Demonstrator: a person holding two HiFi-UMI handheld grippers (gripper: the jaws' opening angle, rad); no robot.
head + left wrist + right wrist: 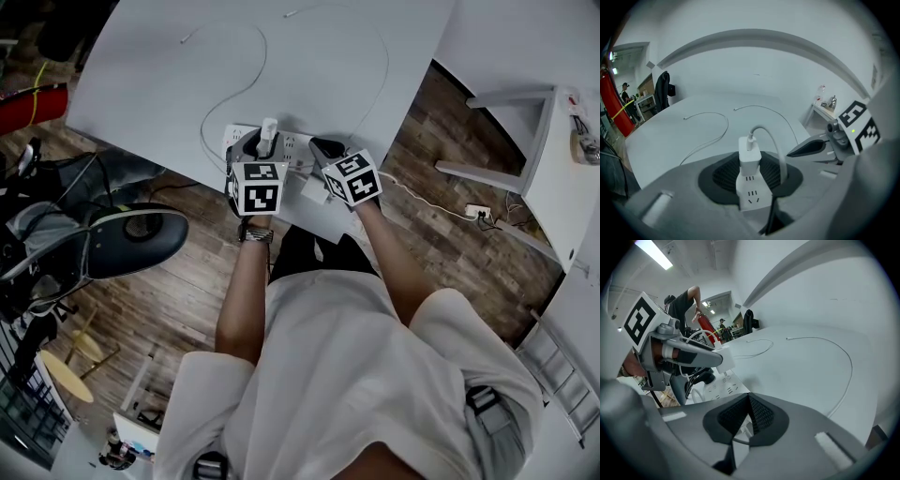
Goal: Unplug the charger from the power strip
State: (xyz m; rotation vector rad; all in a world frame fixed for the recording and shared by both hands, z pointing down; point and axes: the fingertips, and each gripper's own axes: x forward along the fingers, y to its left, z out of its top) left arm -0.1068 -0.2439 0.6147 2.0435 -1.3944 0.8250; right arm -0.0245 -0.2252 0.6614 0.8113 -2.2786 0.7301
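Well, my left gripper point(265, 142) has its jaws closed on the white charger point(750, 157), pinching it from both sides. The charger stands upright on the power strip point(751, 196), near the front edge of the table point(159, 84). Whether its pins are out of the socket, I cannot tell. My right gripper point(749, 401) keeps its jaws pressed together, low beside the power strip.
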